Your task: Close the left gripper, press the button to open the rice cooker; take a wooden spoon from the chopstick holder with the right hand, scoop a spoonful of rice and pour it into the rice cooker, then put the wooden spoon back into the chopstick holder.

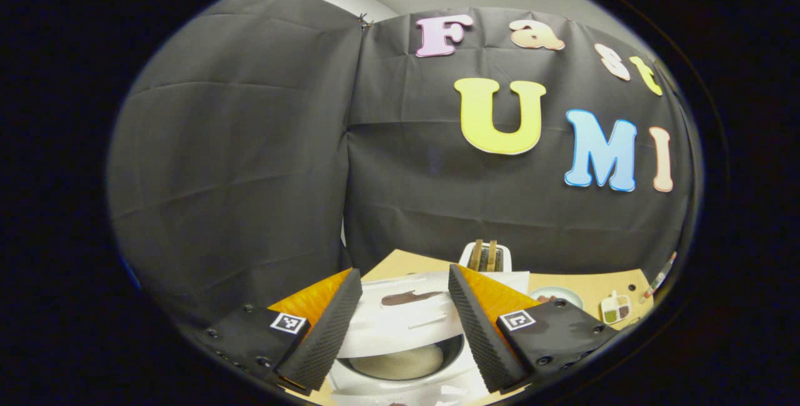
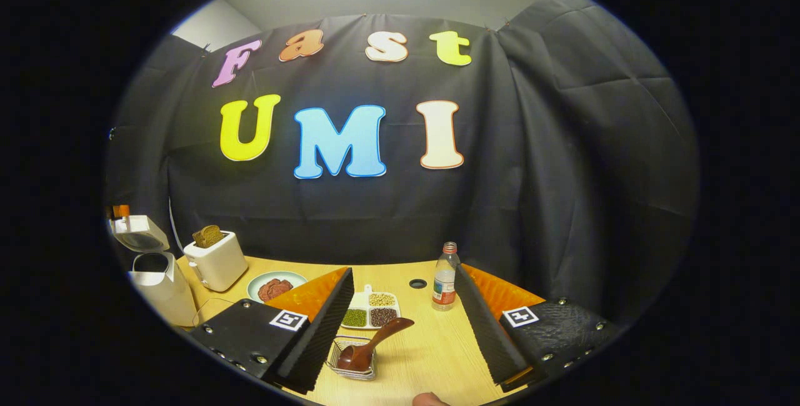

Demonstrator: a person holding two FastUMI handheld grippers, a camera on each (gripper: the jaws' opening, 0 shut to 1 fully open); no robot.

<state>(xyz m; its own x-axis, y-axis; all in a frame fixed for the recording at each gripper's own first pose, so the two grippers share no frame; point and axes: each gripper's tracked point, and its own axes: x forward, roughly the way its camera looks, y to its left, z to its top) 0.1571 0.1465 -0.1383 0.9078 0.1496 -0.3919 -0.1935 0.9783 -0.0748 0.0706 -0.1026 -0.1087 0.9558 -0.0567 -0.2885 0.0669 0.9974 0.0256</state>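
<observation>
In the right gripper view, the right gripper (image 2: 403, 325) hangs over the wooden table (image 2: 437, 356) with its fingers spread wide and nothing between them. Just ahead and a little left of centre sits the wire chopstick holder (image 2: 354, 356), close by the left finger, with the wooden spoon (image 2: 372, 342) resting in it, bowl down and handle slanting up to the right; neither finger touches it. Just behind the holder lies a white divided dish (image 2: 370, 310) of green, pale and dark grains. Farther back a plastic bottle (image 2: 444, 276) stands upright near the right finger, with a small dark hole in the tabletop just left of it. Off to the left lie a plate of reddish food (image 2: 275, 286), then a white toaster (image 2: 215, 259) with bread in its slots, and at the far left edge the rice cooker (image 2: 156, 281), its lid raised. In the left gripper view, the left gripper (image 1: 405, 325) is also held apart and empty, poised right over the open cooker, whose inner pot (image 1: 403, 362) shows below between the fingers with the raised lid behind it.
</observation>
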